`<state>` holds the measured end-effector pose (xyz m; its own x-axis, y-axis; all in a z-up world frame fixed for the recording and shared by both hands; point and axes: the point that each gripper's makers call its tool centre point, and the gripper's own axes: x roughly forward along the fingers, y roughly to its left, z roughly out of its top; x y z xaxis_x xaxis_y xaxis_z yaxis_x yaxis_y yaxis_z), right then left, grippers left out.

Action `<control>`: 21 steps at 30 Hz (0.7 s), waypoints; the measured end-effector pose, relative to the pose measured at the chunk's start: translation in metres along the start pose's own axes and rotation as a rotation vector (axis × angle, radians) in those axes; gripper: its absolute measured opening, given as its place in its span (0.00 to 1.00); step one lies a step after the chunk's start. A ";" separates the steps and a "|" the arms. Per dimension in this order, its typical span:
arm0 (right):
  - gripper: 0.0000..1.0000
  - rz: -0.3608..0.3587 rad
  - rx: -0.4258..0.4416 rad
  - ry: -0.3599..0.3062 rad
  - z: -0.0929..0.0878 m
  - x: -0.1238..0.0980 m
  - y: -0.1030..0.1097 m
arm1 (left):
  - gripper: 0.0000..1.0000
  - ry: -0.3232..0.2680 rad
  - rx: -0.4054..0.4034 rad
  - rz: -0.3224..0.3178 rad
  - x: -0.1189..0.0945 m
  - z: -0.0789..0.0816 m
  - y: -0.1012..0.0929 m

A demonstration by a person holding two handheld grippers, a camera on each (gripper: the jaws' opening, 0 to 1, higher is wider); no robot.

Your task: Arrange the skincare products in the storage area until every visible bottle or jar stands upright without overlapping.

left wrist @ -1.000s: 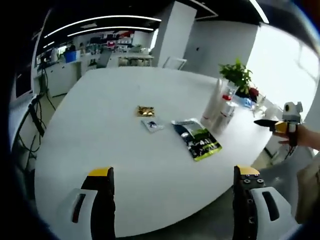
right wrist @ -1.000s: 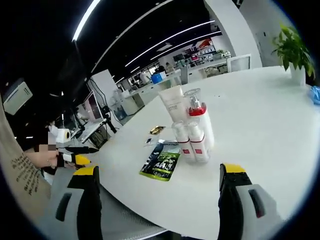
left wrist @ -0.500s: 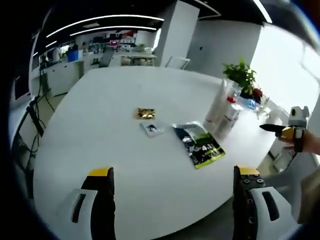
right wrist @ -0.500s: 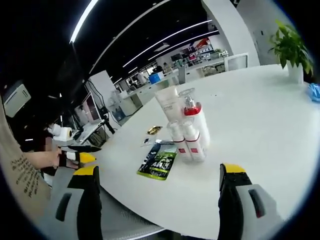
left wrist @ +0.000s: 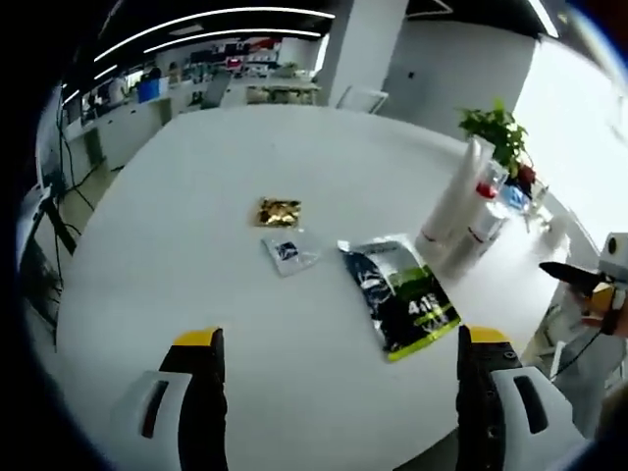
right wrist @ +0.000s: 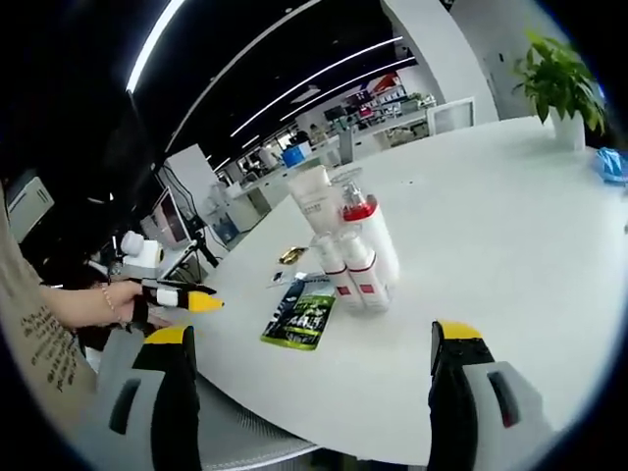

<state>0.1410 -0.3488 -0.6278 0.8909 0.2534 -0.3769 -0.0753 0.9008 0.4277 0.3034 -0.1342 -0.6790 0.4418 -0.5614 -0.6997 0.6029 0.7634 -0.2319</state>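
The packet (left wrist: 400,296) hides the bottles' (right wrist: 351,257) bases; both the left gripper (left wrist: 339,345) and the right gripper (right wrist: 309,341) gape wide, holding nothing.

You are at a big round white table (left wrist: 196,245). Above you the ceiling is dark, with long white light strips (left wrist: 226,20) curving across it. A fat white pillar (left wrist: 358,44) stands behind the table. Far back you see white desks (right wrist: 383,132) and a white chair (right wrist: 451,113). A green plant (right wrist: 554,74) sits in a white pot on the table. Bright daylight comes in through a big window (left wrist: 579,108) beside the plant.
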 end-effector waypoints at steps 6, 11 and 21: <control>1.00 -0.039 0.022 -0.003 -0.001 -0.007 -0.014 | 0.96 0.019 -0.021 0.086 0.023 0.010 0.012; 1.00 -0.062 0.041 0.002 -0.006 -0.010 -0.019 | 0.94 0.044 -0.064 0.153 0.049 0.016 0.026; 1.00 -0.086 0.079 0.020 -0.019 -0.010 -0.022 | 0.87 0.060 -0.125 0.246 0.079 0.031 0.048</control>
<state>0.1253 -0.3641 -0.6491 0.8836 0.1838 -0.4306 0.0371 0.8893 0.4558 0.3878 -0.1518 -0.7243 0.5223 -0.3378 -0.7830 0.3941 0.9099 -0.1296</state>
